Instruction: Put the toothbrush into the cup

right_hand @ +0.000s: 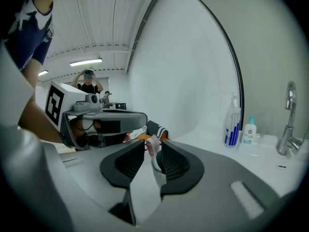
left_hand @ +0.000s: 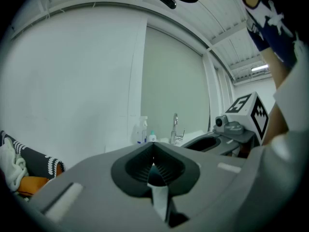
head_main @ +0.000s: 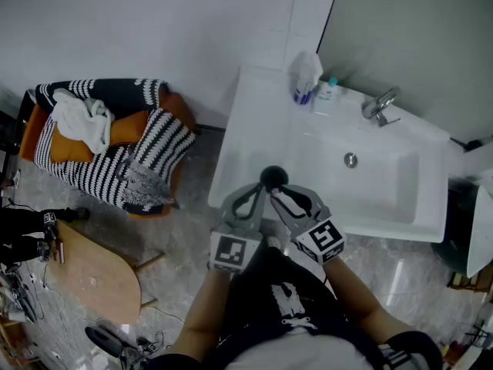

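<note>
A dark cup [head_main: 273, 177] stands on the white counter [head_main: 239, 153] left of the basin, and both grippers meet at it. My left gripper [head_main: 264, 186] reaches it from the left. In the left gripper view its jaws [left_hand: 153, 149] are closed, with the dark teal cup [left_hand: 155, 175] wedged between the pads. My right gripper [head_main: 280, 192] comes in from the right. Its jaws [right_hand: 152, 144] stand apart around the toothbrush [right_hand: 151, 148], whose pink and white head rises out of the cup [right_hand: 158, 161]. The pads do not press on the toothbrush.
The white sink basin [head_main: 362, 183] lies to the right, with a faucet [head_main: 380, 105] behind it. A spray bottle [head_main: 306, 75] and a small bottle [head_main: 327, 89] stand at the counter's back. An armchair with striped cushions [head_main: 108, 145] and a wooden table [head_main: 92, 268] are on the left.
</note>
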Tool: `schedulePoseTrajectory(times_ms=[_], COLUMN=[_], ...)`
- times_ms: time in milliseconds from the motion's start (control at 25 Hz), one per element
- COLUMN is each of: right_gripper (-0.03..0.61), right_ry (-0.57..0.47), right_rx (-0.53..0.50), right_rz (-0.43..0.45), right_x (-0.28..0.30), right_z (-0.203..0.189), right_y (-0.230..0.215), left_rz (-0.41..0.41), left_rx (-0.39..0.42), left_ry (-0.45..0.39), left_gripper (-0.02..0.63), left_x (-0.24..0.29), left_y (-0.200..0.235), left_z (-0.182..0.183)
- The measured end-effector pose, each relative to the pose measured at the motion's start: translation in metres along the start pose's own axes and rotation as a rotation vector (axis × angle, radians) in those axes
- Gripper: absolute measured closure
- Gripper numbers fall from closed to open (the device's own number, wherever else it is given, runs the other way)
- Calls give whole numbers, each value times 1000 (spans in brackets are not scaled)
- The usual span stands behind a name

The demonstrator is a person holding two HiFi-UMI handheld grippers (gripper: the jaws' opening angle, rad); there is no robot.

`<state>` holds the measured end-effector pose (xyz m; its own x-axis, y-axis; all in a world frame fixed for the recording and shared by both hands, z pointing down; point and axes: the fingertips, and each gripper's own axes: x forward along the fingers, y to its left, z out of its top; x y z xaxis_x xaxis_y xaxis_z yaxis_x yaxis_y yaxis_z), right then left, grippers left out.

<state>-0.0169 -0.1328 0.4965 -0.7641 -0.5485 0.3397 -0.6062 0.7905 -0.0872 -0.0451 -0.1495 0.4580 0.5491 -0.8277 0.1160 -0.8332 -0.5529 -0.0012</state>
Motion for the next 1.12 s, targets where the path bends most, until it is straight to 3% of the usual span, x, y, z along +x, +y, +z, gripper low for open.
schedulePoseTrajectory(times_ms=[680,1120], right_gripper=[473,560], right_ry=[-144,-218], right_rx=[50,69], right_rz=[-39,-57], right_x=[-25,-36], right_z=[41,55], right_y=[-7,-4], left_rz=[-15,-44], left_rx=[-7,22], left_ry=[35,31], left_gripper=[614,614], left_x=[-3,-8], left_y=[-3,-8], left_z=[-9,3])
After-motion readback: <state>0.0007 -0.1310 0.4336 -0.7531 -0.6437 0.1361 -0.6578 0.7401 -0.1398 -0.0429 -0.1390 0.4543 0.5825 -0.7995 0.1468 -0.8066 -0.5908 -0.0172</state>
